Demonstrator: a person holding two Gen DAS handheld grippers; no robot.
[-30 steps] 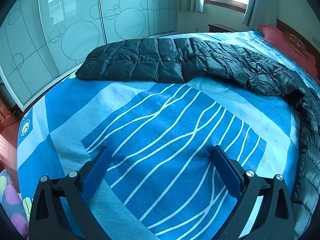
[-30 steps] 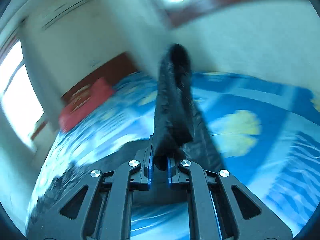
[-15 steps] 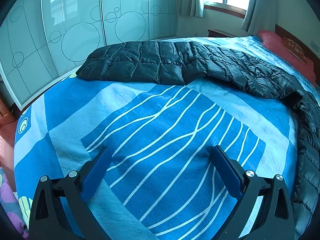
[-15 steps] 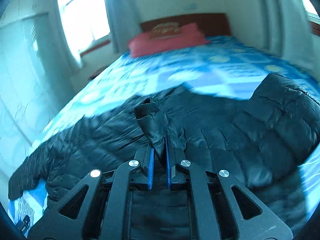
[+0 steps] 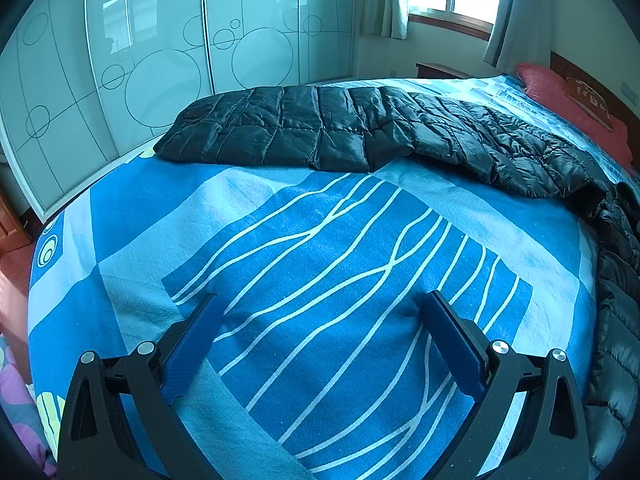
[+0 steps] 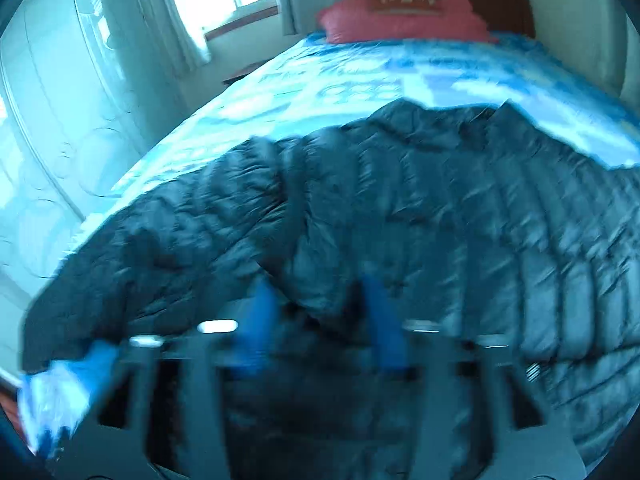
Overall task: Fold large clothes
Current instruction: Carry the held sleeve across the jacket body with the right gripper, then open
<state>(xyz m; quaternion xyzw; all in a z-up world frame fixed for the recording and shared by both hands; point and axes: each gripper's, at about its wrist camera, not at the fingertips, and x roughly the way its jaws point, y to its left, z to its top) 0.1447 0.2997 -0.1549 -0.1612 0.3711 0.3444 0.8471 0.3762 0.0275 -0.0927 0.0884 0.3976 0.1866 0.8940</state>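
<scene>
At the far left of the left wrist view stood the frosted wardrobe doors (image 5: 160, 60) with their circle pattern, and before them the foot of the bed, its blue patterned bedspread (image 5: 320, 248) lying flat. The left gripper (image 5: 320, 320) hung over that bare cloth with its jaws spread wide, and nothing lay between them. The black quilted down coat (image 5: 360, 132) lay stretched across the bed beyond that gripper, well apart from it, and ran away to the right edge of that view toward the red pillow (image 5: 560, 92). In the right wrist view the same coat (image 6: 400, 208) filled the middle of a blurred picture, spread over the bedspread (image 6: 320, 80), with one sleeve or flap folded over the body. The right gripper (image 6: 320, 320) stood low over the coat, its jaws opening; the blue pads appeared parted, with a ridge of coat between them and no visible pinch, though blur prevented certainty. In judgement, the garment would handle light and bulky, soft and springy, with a slick shell liable to slide and to puff back open after folding. Hold would best be taken at seamed edges, namely hem corners, cuffs or shoulder seams, rather than in the loose padded middle, where the fabric would slip from the pads.
</scene>
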